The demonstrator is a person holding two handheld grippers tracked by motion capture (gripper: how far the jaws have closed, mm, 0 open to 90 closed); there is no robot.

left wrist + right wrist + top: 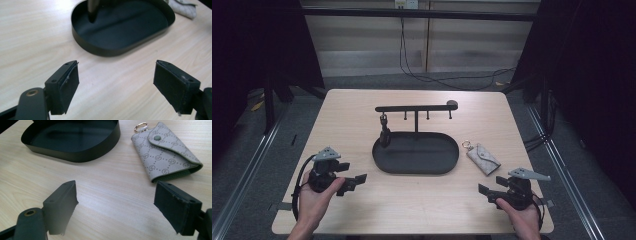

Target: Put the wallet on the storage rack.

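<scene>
We see left gripper [354, 182] near left of table [352, 115], jaws spread wide, nothing between them, pointing toward black oval tray [447, 159] at centre. Tray carries hook rack [416, 108]; dark object [385, 134], maybe key fob, hangs from rack's left hook into tray. Right of tray, just beside it, lies grey patterned key pouch [483, 158] with metal ring [467, 145], flap snapped shut. Near right, right gripper [486, 192] hovers released, pouch ahead of its jaws, untouched.
</scene>
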